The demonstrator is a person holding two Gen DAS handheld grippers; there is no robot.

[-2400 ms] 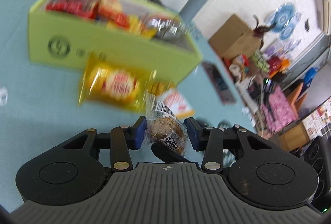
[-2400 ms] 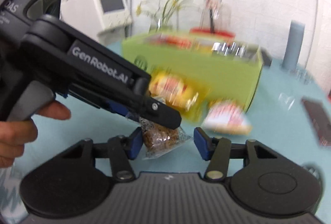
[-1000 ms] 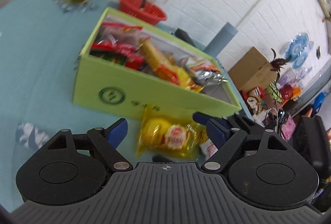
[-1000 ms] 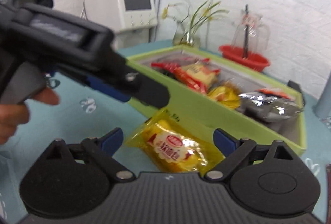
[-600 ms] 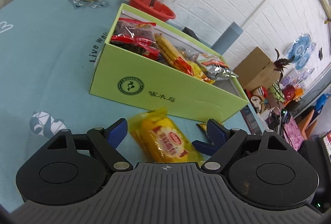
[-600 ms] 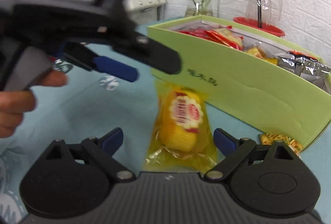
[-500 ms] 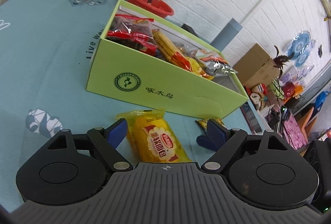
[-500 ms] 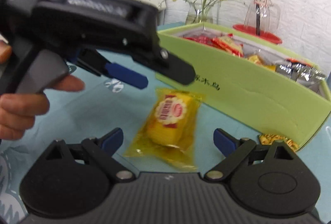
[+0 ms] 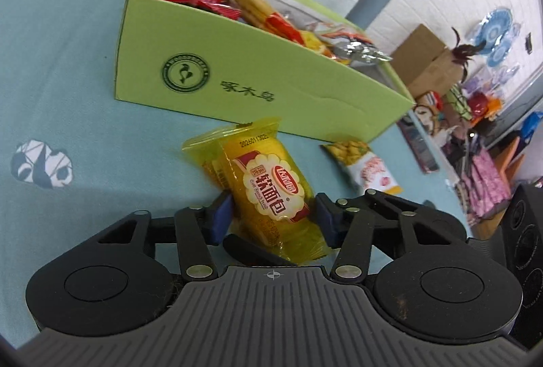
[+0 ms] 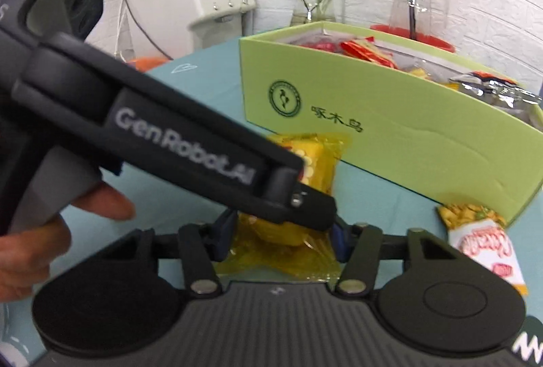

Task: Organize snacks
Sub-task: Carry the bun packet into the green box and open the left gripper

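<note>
Both my grippers, left and right, are closing on the yellow soft-bread packet, pads at its sides. It lies on the teal tablecloth just before the green snack box.

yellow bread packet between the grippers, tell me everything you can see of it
The yellow bread packet is a glossy, see-through yellow plastic wrapper with crimped ends, a red-and-white scalloped label and a printed date code. It lies on the teal tablecloth, just before the green box. Both the left gripper and right gripper are closing their jaws around it.
</note>
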